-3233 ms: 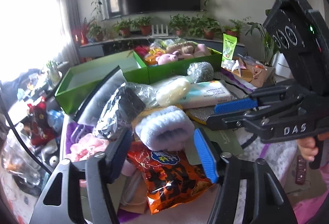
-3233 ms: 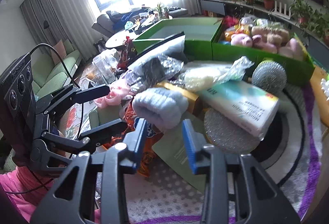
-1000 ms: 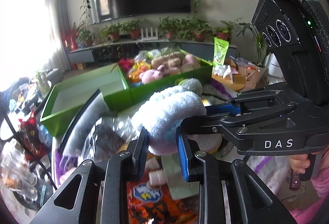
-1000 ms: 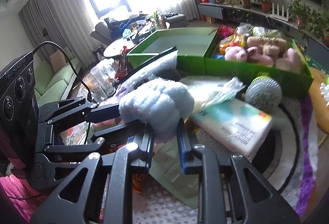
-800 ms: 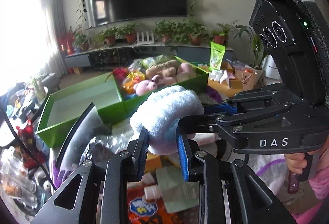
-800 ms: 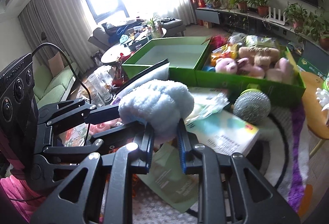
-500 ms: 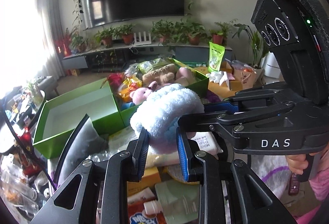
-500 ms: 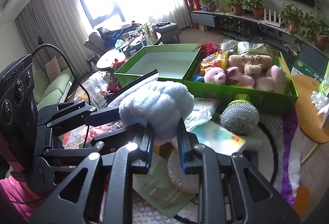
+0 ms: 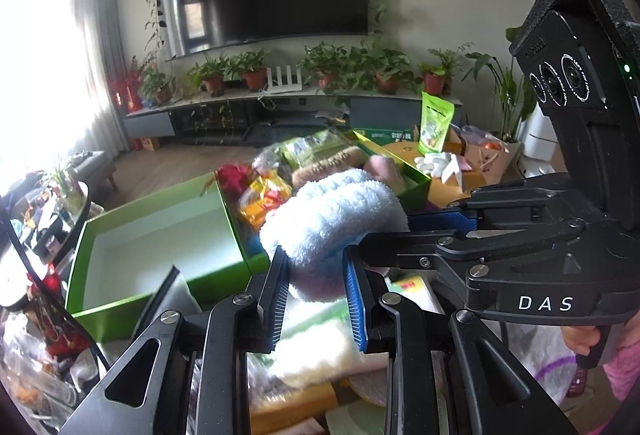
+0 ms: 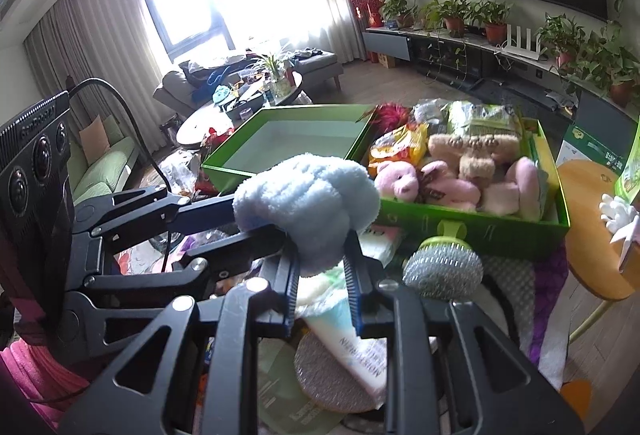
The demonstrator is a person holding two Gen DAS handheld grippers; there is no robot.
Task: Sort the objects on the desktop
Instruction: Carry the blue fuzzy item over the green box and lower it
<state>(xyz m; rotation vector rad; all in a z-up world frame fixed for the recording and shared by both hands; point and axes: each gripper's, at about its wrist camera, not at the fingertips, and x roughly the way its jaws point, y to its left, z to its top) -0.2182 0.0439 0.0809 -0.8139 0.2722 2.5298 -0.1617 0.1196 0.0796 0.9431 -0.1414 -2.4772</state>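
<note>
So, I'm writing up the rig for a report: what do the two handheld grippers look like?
Both are black angular frames with silver screws and blue ribbed pads. The right gripper bears white "DAS" lettering and a three-lens camera block with a green light. The left gripper carries a black cable. Pink sleeves show.

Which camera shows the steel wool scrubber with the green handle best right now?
The right wrist view: the steel wool scrubber sits unobstructed in front of the toy-filled green box. The left wrist view doesn't show it; the right gripper and fluffy blue item block that area.

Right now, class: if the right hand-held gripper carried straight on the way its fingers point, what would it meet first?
Probably the near wall of the green box holding the plush toys. The right hand-held gripper is already shut on the fluffy blue headband, and depth is hard to judge.
</note>
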